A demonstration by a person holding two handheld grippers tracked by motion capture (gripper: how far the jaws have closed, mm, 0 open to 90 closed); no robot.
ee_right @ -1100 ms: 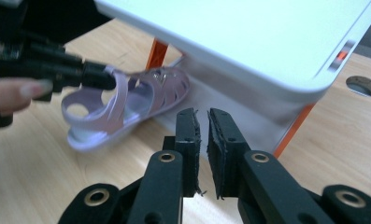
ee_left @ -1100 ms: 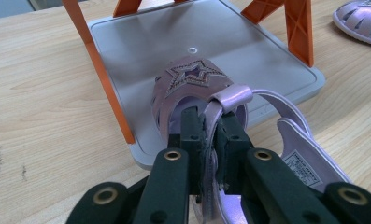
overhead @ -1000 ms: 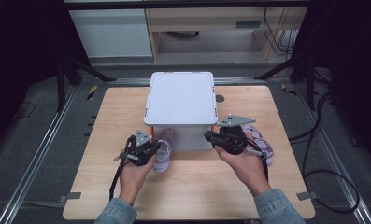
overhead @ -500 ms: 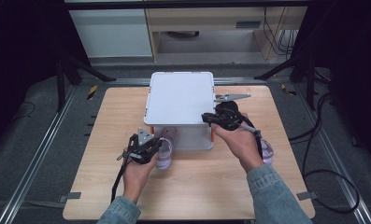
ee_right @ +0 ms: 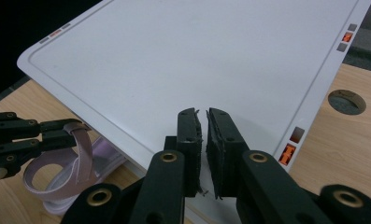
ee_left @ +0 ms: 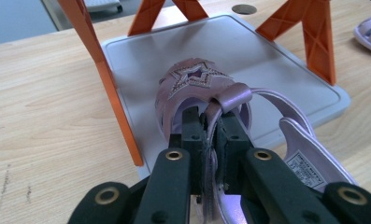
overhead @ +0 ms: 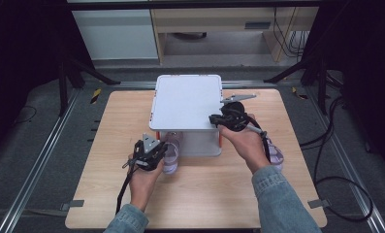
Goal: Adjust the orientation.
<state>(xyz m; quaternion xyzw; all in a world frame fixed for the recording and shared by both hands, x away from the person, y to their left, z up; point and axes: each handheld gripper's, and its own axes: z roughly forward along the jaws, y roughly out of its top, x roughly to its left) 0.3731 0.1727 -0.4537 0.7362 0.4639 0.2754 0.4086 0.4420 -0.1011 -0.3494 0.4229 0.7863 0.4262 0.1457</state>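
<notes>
A lilac sandal (ee_left: 197, 81) with a star on its toe band lies with its front on the lower grey tray (ee_left: 267, 56) of a white two-level rack (overhead: 185, 99) with orange legs (ee_left: 120, 116). My left gripper (ee_left: 209, 116) is shut on the sandal's heel strap (ee_left: 232, 95), and it also appears at the rack's front left (overhead: 160, 151). My right gripper (ee_right: 203, 114) is shut with nothing between its jaws, hovering over the rack's white top near its front right corner (overhead: 215, 119). A second lilac sandal (overhead: 276, 154) rests on the table to the right, partly behind my right forearm.
The rack stands at the back middle of the wooden table (overhead: 107, 145). A round hole (ee_right: 346, 101) is cut in the tabletop to the rack's right. Cables trail from both grippers; dark floor and metal rails surround the table.
My right gripper has moved away from the sandal at the right, forward and left to the rack's front right corner. The left gripper and its sandal have stayed put.
</notes>
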